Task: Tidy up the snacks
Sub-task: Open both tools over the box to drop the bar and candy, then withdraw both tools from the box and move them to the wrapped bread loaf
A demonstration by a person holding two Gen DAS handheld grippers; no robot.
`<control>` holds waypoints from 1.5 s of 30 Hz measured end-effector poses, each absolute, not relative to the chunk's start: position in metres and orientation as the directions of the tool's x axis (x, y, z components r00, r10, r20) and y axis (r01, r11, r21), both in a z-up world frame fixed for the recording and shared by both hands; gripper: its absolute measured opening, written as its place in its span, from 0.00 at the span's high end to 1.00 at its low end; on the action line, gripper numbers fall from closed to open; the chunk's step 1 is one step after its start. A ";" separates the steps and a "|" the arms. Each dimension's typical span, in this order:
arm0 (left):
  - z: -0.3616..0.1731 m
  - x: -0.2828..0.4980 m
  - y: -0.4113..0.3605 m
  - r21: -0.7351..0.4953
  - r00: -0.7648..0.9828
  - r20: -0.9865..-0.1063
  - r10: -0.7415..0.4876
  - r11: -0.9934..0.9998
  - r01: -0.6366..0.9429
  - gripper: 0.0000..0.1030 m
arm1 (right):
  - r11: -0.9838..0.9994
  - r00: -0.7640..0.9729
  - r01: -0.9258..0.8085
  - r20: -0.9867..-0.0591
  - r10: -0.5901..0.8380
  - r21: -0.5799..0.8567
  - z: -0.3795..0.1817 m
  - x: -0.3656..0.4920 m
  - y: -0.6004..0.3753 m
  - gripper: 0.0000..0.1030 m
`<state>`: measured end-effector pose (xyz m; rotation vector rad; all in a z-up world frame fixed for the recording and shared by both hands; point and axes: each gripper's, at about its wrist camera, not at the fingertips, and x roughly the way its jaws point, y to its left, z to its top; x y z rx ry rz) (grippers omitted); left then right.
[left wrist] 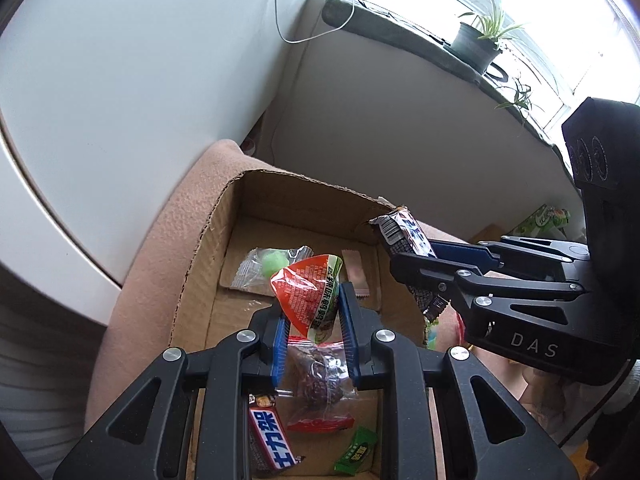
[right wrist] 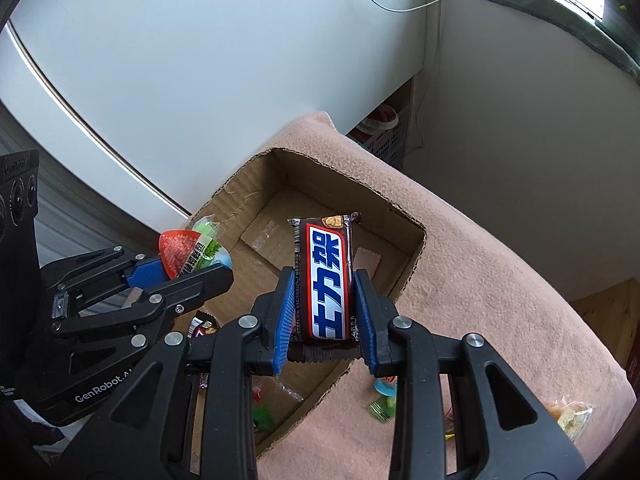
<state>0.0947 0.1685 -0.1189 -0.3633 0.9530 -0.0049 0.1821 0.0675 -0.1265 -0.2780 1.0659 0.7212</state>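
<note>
An open cardboard box (left wrist: 224,216) (right wrist: 416,248) lies on a pink blanket. My left gripper (left wrist: 310,304) is shut on a red and green snack packet (left wrist: 308,288) and holds it above the box; it also shows in the right wrist view (right wrist: 184,252). My right gripper (right wrist: 324,296) is shut on a brown chocolate bar (right wrist: 326,276) with blue-and-white lettering, held above the box's right side; the bar also shows in the left wrist view (left wrist: 404,234). Inside the box lie a second chocolate bar (left wrist: 268,440), a clear packet of dark snack (left wrist: 320,376), a green candy (left wrist: 274,262) and a small green packet (left wrist: 356,456).
The pink blanket (right wrist: 500,280) covers the surface under the box. Loose snacks (right wrist: 384,400) lie on it right of the box, and a bagged pastry (right wrist: 568,416) further right. A white wall stands behind. A windowsill with a potted plant (left wrist: 480,40) is at the upper right.
</note>
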 end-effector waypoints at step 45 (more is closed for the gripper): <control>-0.087 0.096 0.134 -0.288 0.593 -0.790 -0.155 0.948 -0.136 0.66 | 0.843 0.410 -0.483 -0.791 0.455 0.235 -0.085 0.171 -0.091 0.22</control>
